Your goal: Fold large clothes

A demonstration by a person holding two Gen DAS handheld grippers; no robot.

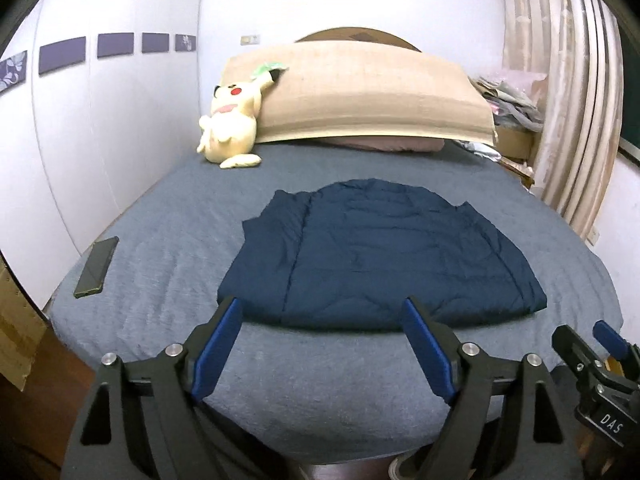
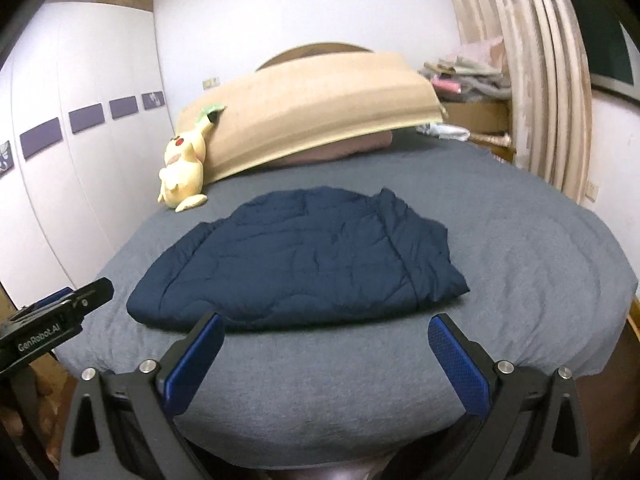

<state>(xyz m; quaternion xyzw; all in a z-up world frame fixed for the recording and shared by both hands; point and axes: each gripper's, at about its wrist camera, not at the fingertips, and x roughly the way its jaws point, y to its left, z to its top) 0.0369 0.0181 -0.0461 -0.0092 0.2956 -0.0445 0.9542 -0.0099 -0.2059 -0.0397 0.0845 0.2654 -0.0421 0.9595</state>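
Observation:
A dark navy padded garment (image 1: 380, 256) lies folded into a rough rectangle in the middle of the grey bed (image 1: 160, 240); the right wrist view shows it too (image 2: 304, 264). My left gripper (image 1: 322, 306) hovers over the bed's near edge, just short of the garment's near hem, jaws wide and nothing between them. Its blue pads (image 1: 218, 346) are bare. My right gripper (image 2: 326, 322) hangs at the same near edge, open and empty. Each gripper shows in the other's view: the right one (image 1: 592, 350) at the lower right, the left one (image 2: 76, 298) at the lower left.
A yellow plush toy (image 1: 230, 120) leans on a tan board (image 1: 360, 92) at the bed's head, over a brown pillow (image 1: 384, 145). A dark phone (image 1: 96, 266) lies near the bed's left edge. A white wardrobe stands at left; curtains (image 1: 576, 100) and piled boxes at right.

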